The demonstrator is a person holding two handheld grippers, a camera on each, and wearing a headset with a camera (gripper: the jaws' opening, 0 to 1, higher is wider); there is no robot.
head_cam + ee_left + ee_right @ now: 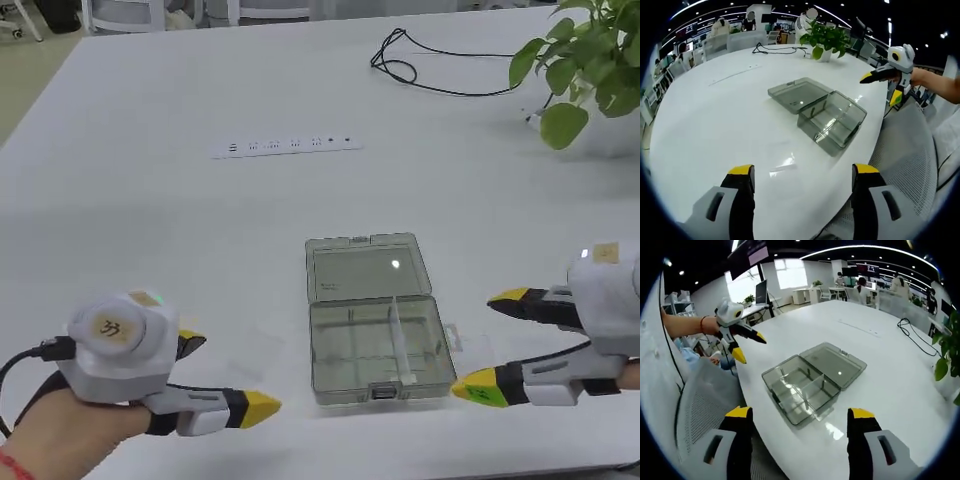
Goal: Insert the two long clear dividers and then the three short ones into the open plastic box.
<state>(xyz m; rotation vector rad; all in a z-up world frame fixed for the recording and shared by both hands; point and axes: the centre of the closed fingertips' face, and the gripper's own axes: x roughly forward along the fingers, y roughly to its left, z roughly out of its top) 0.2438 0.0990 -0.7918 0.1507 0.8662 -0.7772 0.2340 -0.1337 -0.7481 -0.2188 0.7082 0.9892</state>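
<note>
Both grippers are released and empty. The left gripper point(228, 372) hovers over the white tabletop point(150, 230) with its jaws spread wide, and the right gripper point(495, 342) is spread just as wide, with nothing between its jaws. The open plastic box point(375, 345) sits between them, just off the left gripper's tips on one side and the right gripper's on the other. Its lid point(368, 268) is folded flat on the far side. One long clear divider point(399, 340) appears to stand in the box already, running front to back on the side nearer the right gripper; whether a second is seated I cannot tell. Faint clear pieces lie flat on the tabletop, one point(255, 347) between the left gripper and the box, another point(455, 336) just beside the box, ahead of the right gripper. They are probably the remaining dividers, but they are too faint to sort into long and short. Such strips should be light, thin, stiff and slick, and hard to lift off a smooth surface. The best hold is likely a pinch across the width near the middle, so the strip stays level. That leaves the lower edge free to drop into the box's slots. The box looks light enough to skid, so the free gripper may need to steady it.
</note>
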